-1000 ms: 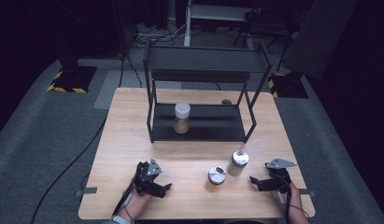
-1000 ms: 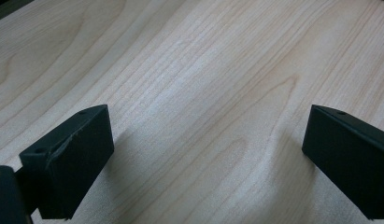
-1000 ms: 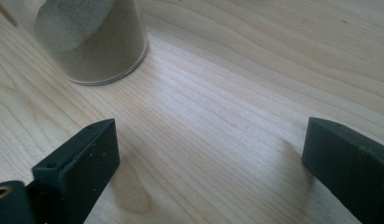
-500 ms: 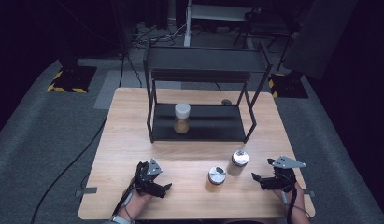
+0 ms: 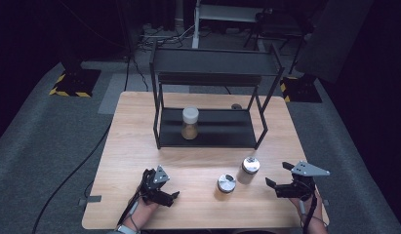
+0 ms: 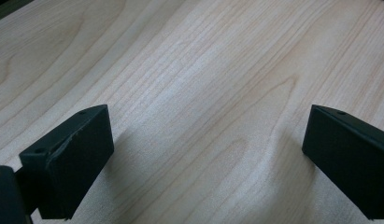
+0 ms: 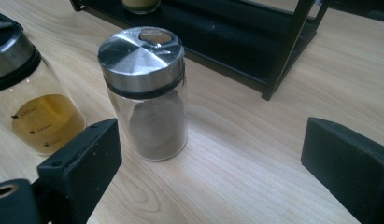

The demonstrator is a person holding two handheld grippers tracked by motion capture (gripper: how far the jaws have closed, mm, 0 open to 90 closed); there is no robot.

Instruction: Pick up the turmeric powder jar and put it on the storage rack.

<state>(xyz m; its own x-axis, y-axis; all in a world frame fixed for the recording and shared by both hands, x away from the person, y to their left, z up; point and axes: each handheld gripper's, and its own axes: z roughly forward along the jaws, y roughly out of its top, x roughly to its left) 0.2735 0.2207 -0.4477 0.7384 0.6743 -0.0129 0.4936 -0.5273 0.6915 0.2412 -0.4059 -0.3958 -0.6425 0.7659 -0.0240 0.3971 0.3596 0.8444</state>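
Observation:
My right gripper (image 5: 278, 175) hovers open near the table's front right, with nothing between its fingers. In the right gripper view its jaws (image 7: 210, 154) face a glass shaker (image 7: 147, 93) with a steel lid and grey powder, standing upright a short way ahead. A second steel-lidded jar (image 7: 31, 102) holding yellow liquid stands left of it. In the high view the shaker (image 5: 250, 165) and the jar (image 5: 226, 183) stand side by side at front centre. My left gripper (image 5: 165, 189) lies open at front left, jaws (image 6: 206, 140) spread over bare wood.
A black two-level wire rack (image 5: 212, 97) stands at the table's back centre, with a white-lidded jar (image 5: 190, 123) of brown contents on its lower shelf. The rack's corner post (image 7: 283, 51) rises just behind the shaker. The wooden table (image 5: 134, 136) sits on grey carpet.
My right gripper has risen a little off the table and drifted slightly right, still open. The left gripper and the jars have stayed put.

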